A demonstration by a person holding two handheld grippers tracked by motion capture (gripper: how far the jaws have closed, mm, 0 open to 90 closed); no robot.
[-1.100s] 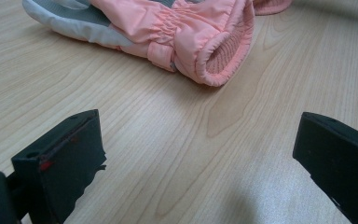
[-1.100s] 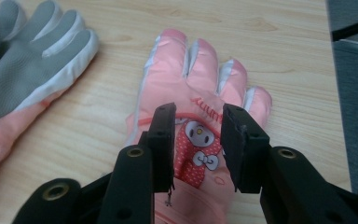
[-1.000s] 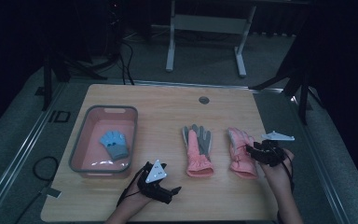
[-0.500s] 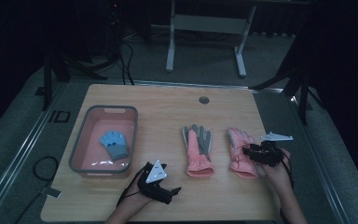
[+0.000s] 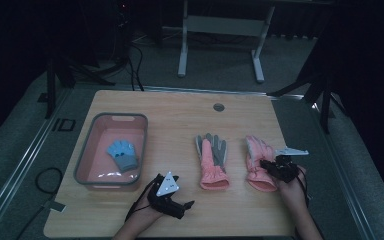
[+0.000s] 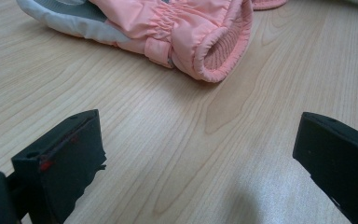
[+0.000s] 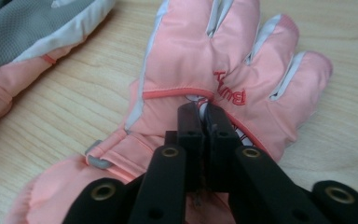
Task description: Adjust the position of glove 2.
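Jaws of the right gripper are seen pressed together in the right gripper view, w/ a fold of the right pink glove pinched betw. the tips at the back of the hand, just below the red lettering. Glove's four finger parts are spread beyond the tips, pointing away; its cuff w/ a grey tab lies below and to the left of the jaws. In the high view the right gripper is held over the wrist end of that glove, near the table's right edge. A second pink glove, grey palm up, is laid just beside the first, on the side toward the left gripper, not touching it as far as can be told. Left gripper is held low near the table's front edge, well apart from both gloves; its jaws are spread wide w/ nothing betw. them, bare wood seen in the gap. In the left gripper view the second glove's open cuff is seen ahead of the tips, apart from them. A grey-rimmed pink bin sits farther left w/ a small blue glove inside.
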